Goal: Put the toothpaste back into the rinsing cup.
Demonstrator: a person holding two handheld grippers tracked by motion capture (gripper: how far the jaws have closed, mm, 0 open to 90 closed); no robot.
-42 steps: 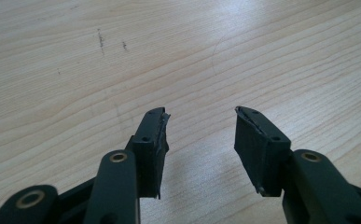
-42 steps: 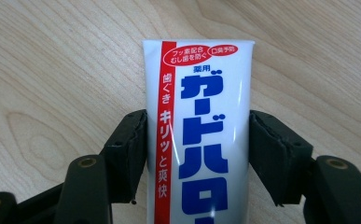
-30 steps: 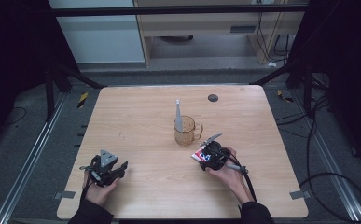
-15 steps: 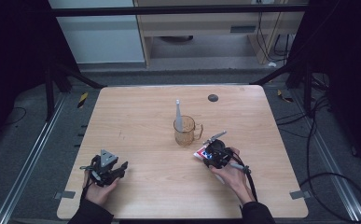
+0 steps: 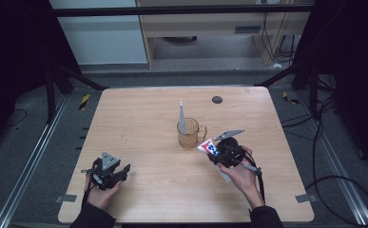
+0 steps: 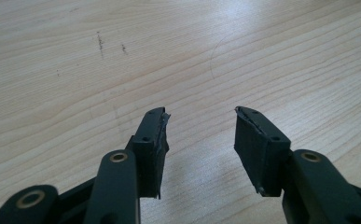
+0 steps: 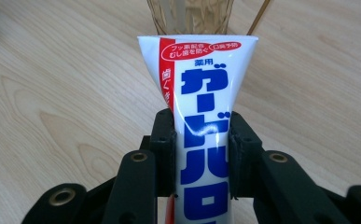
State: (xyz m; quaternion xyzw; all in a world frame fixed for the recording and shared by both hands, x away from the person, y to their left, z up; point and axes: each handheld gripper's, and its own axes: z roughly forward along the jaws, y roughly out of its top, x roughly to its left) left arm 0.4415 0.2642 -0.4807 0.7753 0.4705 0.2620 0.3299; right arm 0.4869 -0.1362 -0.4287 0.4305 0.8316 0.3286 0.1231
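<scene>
Right gripper fingers clamped on toothpaste tube beside glass mug, mid-bench; left gripper fingers parted, empty, near front-left corner.

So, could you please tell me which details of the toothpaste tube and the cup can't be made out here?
- Toothpaste tube: its cap end, right gripper view, cut off by the bottom edge behind the right gripper.
- Glass cup: its rim, cut off by the top edge.
- Tube's print, high view: too small.

Bright overhead light on the table, dark surroundings, soft glare and slightly soft focus.
</scene>
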